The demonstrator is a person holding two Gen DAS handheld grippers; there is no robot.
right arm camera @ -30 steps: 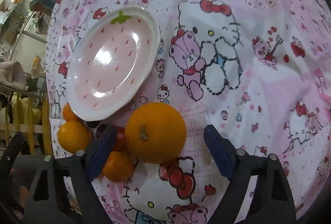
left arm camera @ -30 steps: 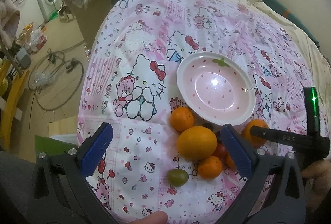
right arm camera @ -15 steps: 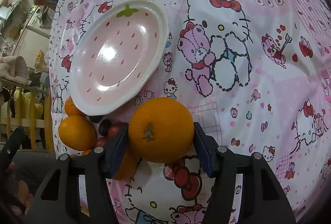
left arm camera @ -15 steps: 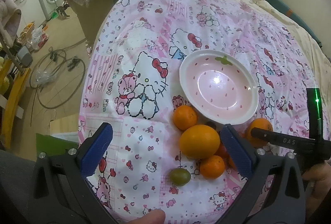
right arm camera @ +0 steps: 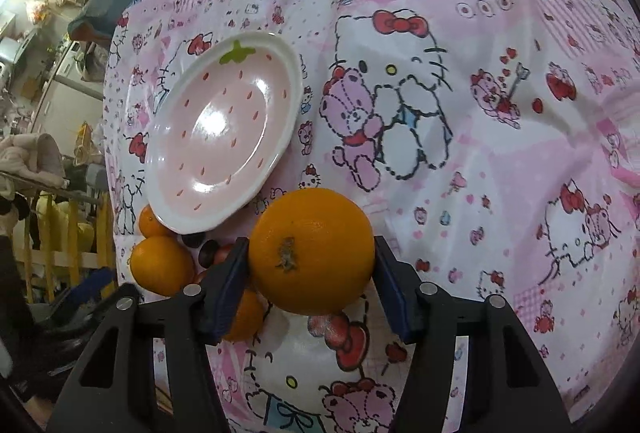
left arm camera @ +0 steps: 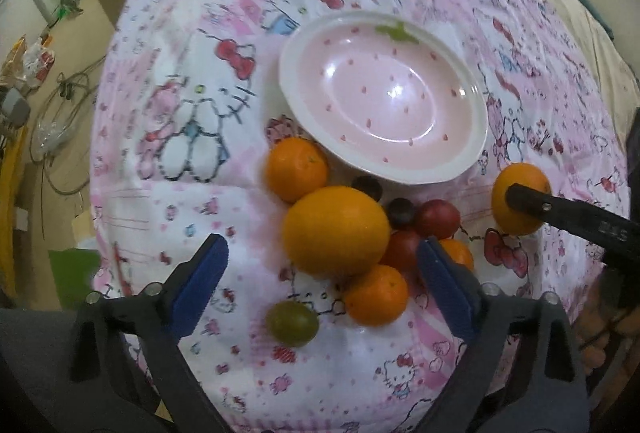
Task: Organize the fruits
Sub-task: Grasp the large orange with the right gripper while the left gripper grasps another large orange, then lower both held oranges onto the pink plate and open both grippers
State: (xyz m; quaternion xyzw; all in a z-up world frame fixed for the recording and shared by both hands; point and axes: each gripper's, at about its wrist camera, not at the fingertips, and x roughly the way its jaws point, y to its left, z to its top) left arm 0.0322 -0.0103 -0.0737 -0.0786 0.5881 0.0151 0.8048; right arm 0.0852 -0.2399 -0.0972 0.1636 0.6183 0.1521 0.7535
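Right wrist | right tool (right arm camera: 312, 273) pinching orange (right arm camera: 312, 251) beside plate (right arm camera: 224, 149) | left tool (left arm camera: 320, 277) spread

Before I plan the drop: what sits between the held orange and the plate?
Only bare patterned cloth separates orange and plate, in the right wrist view.

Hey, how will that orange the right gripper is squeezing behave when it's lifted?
The orange looks round and firm, so it probably holds shape between the right gripper fingers. Its curved, glossy peel might slip; released on the cloth, it would likely roll.
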